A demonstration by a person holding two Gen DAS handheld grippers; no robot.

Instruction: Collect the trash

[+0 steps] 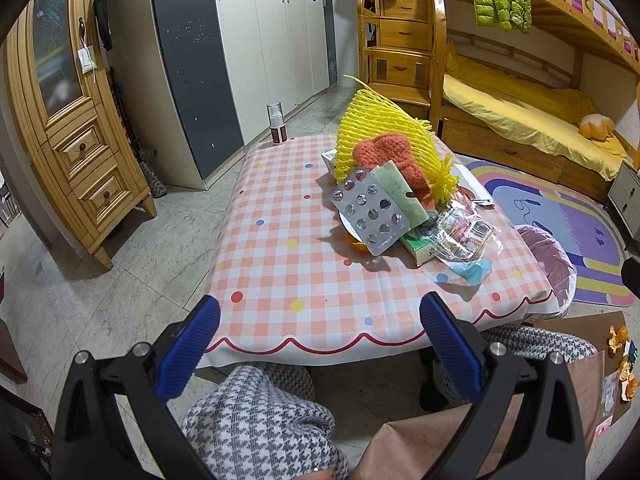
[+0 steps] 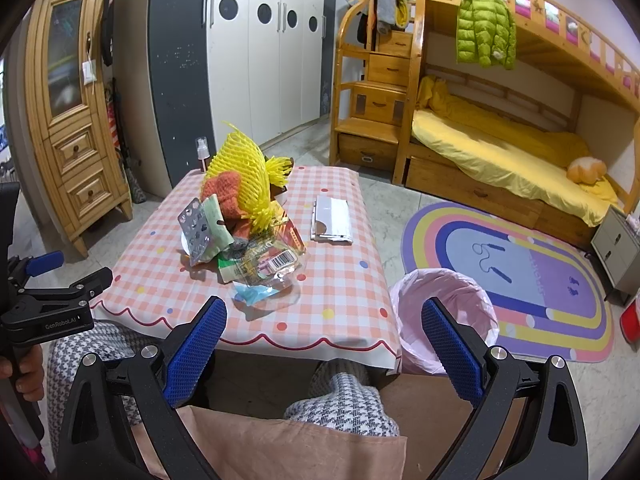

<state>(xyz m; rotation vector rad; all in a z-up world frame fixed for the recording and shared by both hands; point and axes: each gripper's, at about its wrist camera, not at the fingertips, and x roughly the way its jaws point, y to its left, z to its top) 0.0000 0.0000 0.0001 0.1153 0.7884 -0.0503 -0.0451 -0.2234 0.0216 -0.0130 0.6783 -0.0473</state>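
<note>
Bedroom setting; checkered tabletop [image 2: 332,280] carrying a trash heap: yellow foam net [image 2: 244,176], orange knit piece [image 2: 224,196], blister pack [image 2: 196,228], clear wrapper [image 2: 272,264]. Lower items are largely covered and hard to identify. Folded paper [image 2: 332,220] lies apart. Pink-lined bin [image 2: 444,312] beside the tabletop is partly cut off by the right hand-held gripper [image 2: 324,344]. Both it and the left hand-held gripper [image 1: 320,340] are spread, empty.

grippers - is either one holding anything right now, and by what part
Nothing is held: the left gripper and right gripper are both open and empty, short of the trash pile.
</note>
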